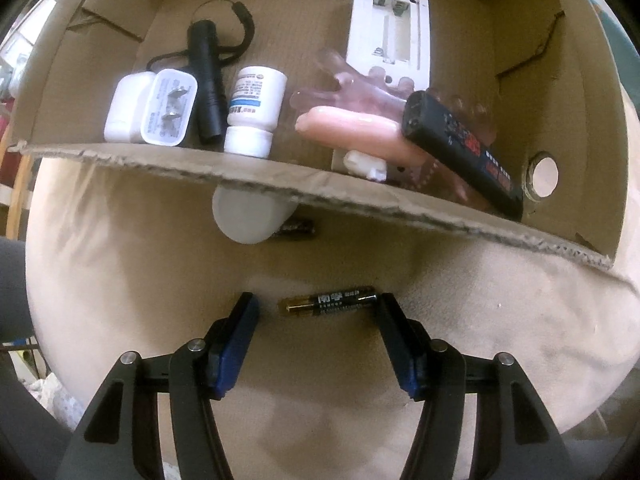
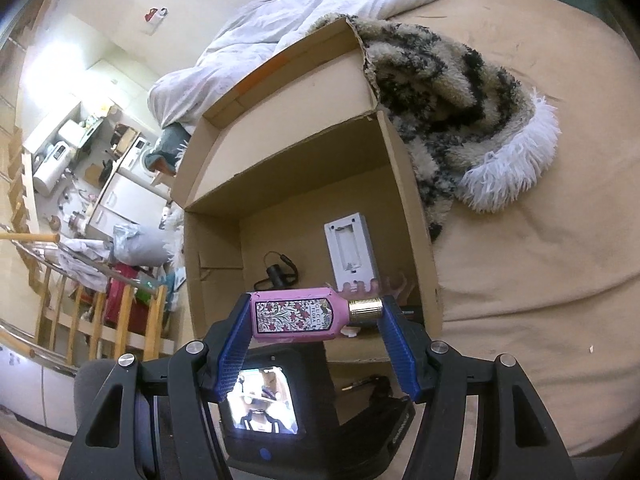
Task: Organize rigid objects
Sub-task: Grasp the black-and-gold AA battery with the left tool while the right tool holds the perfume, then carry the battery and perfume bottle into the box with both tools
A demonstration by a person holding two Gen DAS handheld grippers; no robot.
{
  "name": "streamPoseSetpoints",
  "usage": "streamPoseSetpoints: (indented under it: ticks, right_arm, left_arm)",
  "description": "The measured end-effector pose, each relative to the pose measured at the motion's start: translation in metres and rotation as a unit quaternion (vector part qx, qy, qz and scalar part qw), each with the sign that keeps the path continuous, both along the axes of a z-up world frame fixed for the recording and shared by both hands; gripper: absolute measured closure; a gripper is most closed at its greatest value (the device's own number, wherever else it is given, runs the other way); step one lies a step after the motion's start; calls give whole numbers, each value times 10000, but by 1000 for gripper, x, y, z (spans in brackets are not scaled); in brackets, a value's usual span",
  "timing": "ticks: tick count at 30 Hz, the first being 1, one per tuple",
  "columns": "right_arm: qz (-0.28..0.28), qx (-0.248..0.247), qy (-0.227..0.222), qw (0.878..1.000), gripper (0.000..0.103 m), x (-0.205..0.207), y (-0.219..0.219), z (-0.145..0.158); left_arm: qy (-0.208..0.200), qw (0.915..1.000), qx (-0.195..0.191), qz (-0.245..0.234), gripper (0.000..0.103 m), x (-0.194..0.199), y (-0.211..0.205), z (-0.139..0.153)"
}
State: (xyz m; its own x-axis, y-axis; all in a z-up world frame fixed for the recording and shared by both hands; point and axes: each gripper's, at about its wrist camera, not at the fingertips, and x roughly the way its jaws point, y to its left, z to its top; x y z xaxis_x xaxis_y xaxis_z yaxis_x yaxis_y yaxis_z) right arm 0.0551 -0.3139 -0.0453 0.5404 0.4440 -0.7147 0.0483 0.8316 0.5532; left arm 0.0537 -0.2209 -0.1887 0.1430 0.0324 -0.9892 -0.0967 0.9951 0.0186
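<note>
The battery [image 1: 329,303] lay on the bed just short of the box's near edge [image 1: 280,184], its long axis spanning the spread left tool [image 1: 318,306], while the right tool [image 2: 316,314] pinched the pink bottle [image 2: 304,313] end to end.

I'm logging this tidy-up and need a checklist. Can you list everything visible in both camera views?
battery: one, black and gold, on the beige bedsheet, between the left jaws
second battery: one, dark, by the box's near wall
cardboard box: one, brown, on the bed
chargers: two, white, in the box
flashlight: one, black, in the box
pill bottle: one, white, in the box
remote: one, white, battery bay open
perfume bottle: one, pink, gold cap
fuzzy blanket: one, black and cream
duvet: one, white
left gripper: open
right gripper: clamps the perfume bottle
</note>
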Motion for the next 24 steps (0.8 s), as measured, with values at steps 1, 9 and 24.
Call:
streamPoseSetpoints:
  ticks: [1, 9, 24]
  right_arm:
    - [7, 7, -5, 10000, 37, 0, 1, 0]
    - [61, 23, 66, 10000, 37, 1, 3, -1]
    - [-49, -271, 323, 9991, 37, 3, 1, -14]
  left_arm:
    - [2, 10000, 3, 12, 45, 0, 0, 0]
    - [-6, 10000, 83, -52, 53, 1, -8, 0]
    - [-20, 9993, -207, -311, 64, 1, 2, 8]
